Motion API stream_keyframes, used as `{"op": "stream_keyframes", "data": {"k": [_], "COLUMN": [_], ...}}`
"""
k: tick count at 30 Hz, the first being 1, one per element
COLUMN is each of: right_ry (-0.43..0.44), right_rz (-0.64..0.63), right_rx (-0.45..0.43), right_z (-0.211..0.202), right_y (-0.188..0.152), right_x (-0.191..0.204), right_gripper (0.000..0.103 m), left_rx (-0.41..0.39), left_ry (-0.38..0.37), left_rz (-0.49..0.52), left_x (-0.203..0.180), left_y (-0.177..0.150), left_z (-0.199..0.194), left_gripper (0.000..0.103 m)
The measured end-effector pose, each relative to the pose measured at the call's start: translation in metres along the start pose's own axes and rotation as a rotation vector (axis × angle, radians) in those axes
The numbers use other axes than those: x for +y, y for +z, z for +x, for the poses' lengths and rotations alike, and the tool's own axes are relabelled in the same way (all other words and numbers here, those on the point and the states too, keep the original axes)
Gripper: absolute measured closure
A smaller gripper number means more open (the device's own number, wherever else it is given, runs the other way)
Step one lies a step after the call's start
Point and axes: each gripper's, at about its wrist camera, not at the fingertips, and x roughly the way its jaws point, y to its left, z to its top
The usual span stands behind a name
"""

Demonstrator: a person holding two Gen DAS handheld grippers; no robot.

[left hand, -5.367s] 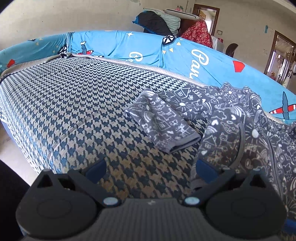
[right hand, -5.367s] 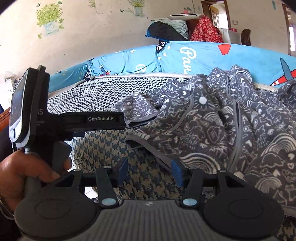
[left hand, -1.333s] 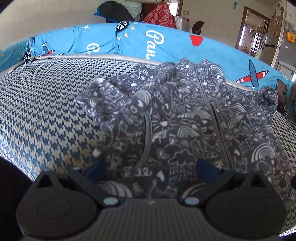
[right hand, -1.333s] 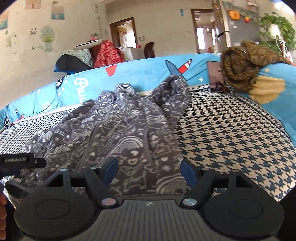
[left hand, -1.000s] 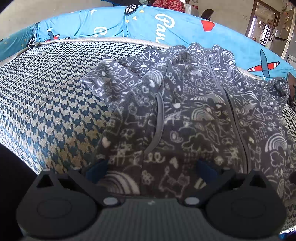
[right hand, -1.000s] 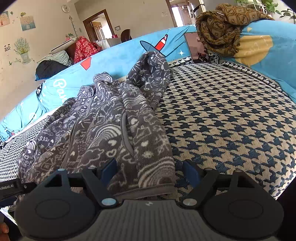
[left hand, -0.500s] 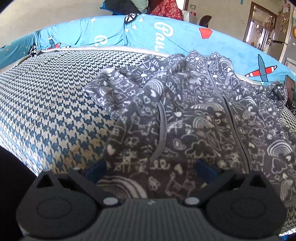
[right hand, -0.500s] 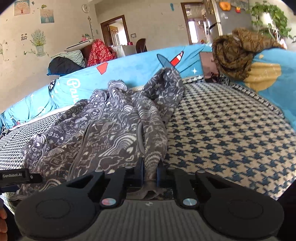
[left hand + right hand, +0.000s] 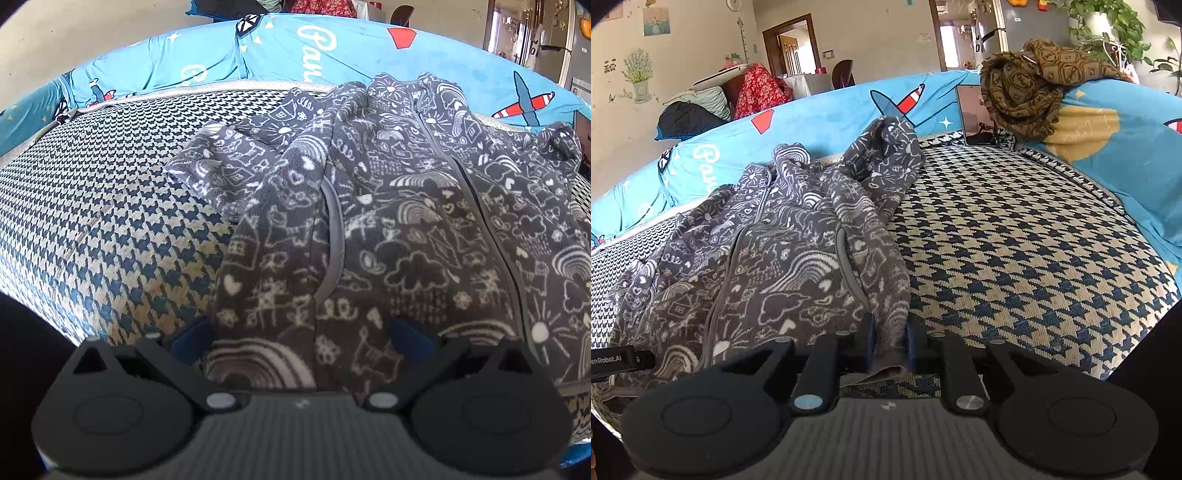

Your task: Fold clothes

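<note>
A dark grey fleece jacket [image 9: 406,221] with white doodle prints and a front zip lies crumpled on a houndstooth sofa seat [image 9: 110,221]. My left gripper [image 9: 299,338] is open and wide, its blue pads on either side of the jacket's near hem without pressing it. In the right wrist view the same jacket [image 9: 783,266] spreads to the left. My right gripper [image 9: 889,343] pinches a fold of the jacket's right hem corner between its pads; the jaws are easing open slightly with the fabric still between them.
Blue printed cushions [image 9: 277,48] line the back of the seat. A brown patterned cloth [image 9: 1027,88] sits on the right cushion with a phone [image 9: 973,114] leaning below it. Bare houndstooth seat [image 9: 1015,258] extends right of the jacket. Part of the left gripper's body [image 9: 617,360] shows at the far left.
My right gripper's jaws went from wide apart to closed on the jacket's hem corner. The left gripper stayed open over the near hem with little movement.
</note>
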Motion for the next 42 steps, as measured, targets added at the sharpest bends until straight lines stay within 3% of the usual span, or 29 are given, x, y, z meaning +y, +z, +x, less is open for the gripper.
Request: {"op": "stream_keyframes", "data": {"k": [5,7,13,20,26,30,33,36,42], "right_ry": [0.011,0.014,0.025,0.163,0.188,0.178,0.164,0.155,0.262], "right_rz": [-0.069,-0.094,-0.155,-0.196,-0.186,-0.151,-0.189,-0.207,-0.241], "right_rx": [-0.074,-0.107,-0.168,-0.074,0.016,0.091,0.095,0.085,0.038], "right_z": [-0.012,-0.016,-0.021,-0.006,0.01,0.023,0.024,0.02,0.011], "right_y": [0.0,0.001,0.002,-0.004,-0.009,-0.012,-0.014,-0.012,0.003], "right_x": [0.013,0.018,0.03,0.05,0.066,0.067,0.075,0.082,0.095], "right_gripper": [0.069,0.058,0.055,0.055,0.053,0.042,0.032,0.032,0.031], "left_rx": [0.006,0.005,-0.056,-0.143,-0.154,-0.153,-0.15,-0.152,-0.161], "left_ry": [-0.003,-0.005,-0.031,-0.027,0.009,0.017,0.024,0.021,0.03], "left_rz": [-0.003,-0.004,-0.025,-0.123,-0.158,-0.188,-0.212,-0.249,-0.287], "left_x": [0.0,0.0,0.004,0.027,0.044,0.055,0.062,0.073,0.087], "left_y": [0.0,0.0,0.0,0.007,0.009,0.01,0.011,0.013,0.021], "left_z": [0.0,0.0,-0.013,-0.027,-0.027,-0.026,-0.025,-0.026,-0.026], "left_gripper": [0.0,0.0,0.0,0.0,0.0,0.0,0.0,0.0,0.0]}}
